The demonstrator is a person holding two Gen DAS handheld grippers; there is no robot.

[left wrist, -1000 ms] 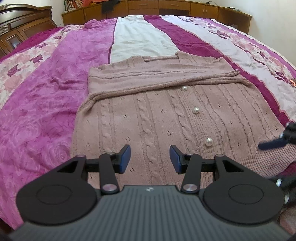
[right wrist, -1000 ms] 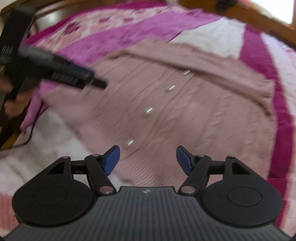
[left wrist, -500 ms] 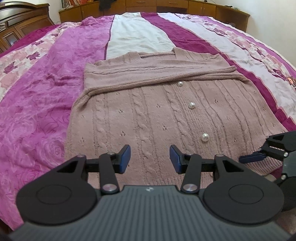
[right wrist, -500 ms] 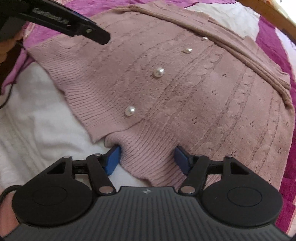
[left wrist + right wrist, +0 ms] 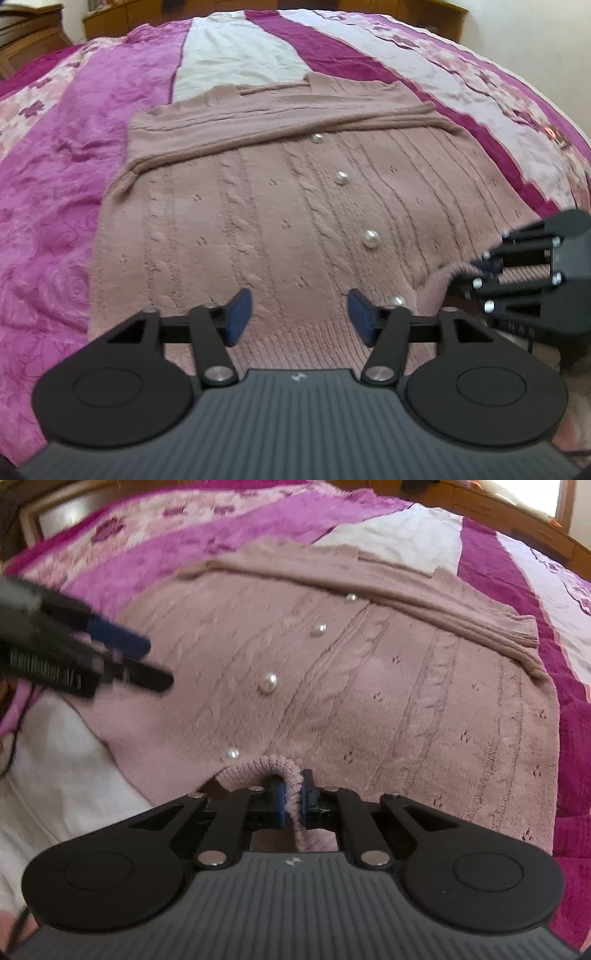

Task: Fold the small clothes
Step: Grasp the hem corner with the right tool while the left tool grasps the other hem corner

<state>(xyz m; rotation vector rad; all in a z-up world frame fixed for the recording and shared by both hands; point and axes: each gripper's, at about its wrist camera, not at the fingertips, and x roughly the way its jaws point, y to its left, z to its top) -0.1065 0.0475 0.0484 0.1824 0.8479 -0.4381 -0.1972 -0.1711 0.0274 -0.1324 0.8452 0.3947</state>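
A dusty-pink cable-knit cardigan [image 5: 258, 206] with pearl buttons lies flat on the bed, its sleeves folded across the chest. My left gripper [image 5: 299, 317] hovers open over the ribbed hem near the middle, nothing between its blue pads. My right gripper [image 5: 292, 799] is shut on the cardigan's hem [image 5: 273, 768], which bunches up into a small arch between the pads. From the left wrist view the right gripper [image 5: 480, 266] shows at the right edge, lifting that hem corner. The left gripper [image 5: 136, 664] appears blurred at the left of the right wrist view.
The bed is covered by a striped spread [image 5: 55, 206] in magenta, white and floral pink. A white sheet [image 5: 55, 768] shows at the near edge beside the cardigan. Wooden cabinets [image 5: 33, 33] line the far wall.
My right gripper has shut on the hem it was straddling and raised it a little. My left gripper has moved closer over the hem and stays open.
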